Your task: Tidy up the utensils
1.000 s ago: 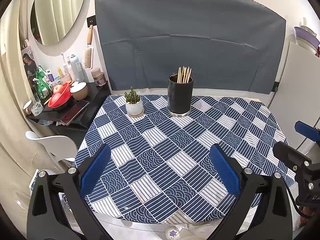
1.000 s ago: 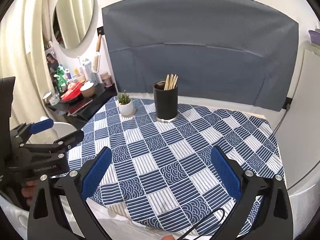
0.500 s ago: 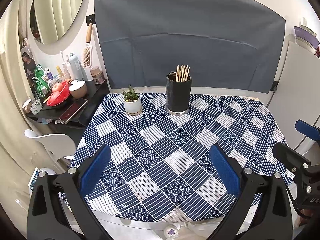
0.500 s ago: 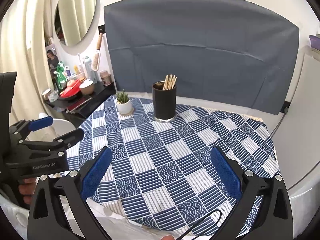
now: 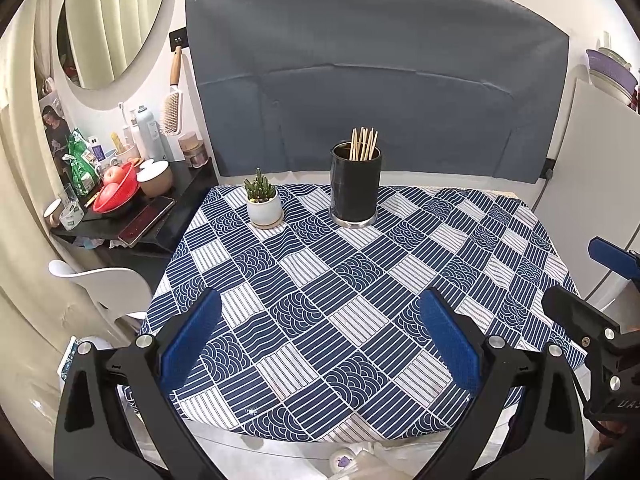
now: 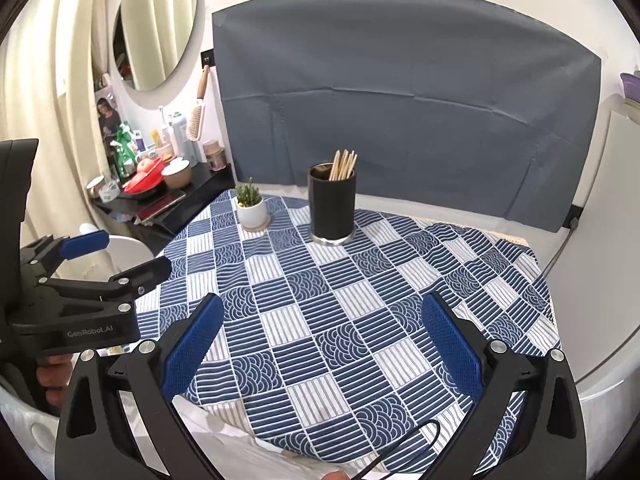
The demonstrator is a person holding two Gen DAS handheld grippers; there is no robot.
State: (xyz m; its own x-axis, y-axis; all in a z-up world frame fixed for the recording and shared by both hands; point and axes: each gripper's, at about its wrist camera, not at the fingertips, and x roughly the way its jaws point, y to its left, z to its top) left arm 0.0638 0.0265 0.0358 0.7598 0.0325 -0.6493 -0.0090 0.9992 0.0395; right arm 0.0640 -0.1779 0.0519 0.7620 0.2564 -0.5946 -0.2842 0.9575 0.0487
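Note:
A black cylindrical holder (image 5: pixel 355 189) (image 6: pixel 331 203) stands upright at the back of the table. Several wooden chopsticks (image 5: pixel 363 144) (image 6: pixel 343 165) stick out of its top. My left gripper (image 5: pixel 320 344) hangs open over the near edge of the table, nothing between its blue pads. My right gripper (image 6: pixel 320 344) is also open and empty, over the near right part of the table. Both are far short of the holder. The left gripper (image 6: pixel 120 256) shows at the left edge of the right wrist view, and the right gripper (image 5: pixel 592 280) at the right edge of the left wrist view.
A blue and white patterned cloth (image 5: pixel 360 280) covers the table. A small cactus in a white pot (image 5: pixel 263 204) stands left of the holder. A cluttered black side shelf (image 5: pixel 132 216) and a white chair (image 5: pixel 108 284) are to the left. A grey cloth (image 5: pixel 376 80) hangs behind.
Both grippers have drawn back and up a little from the table, so the holder and cactus look smaller and farther off. Both stay open and empty.

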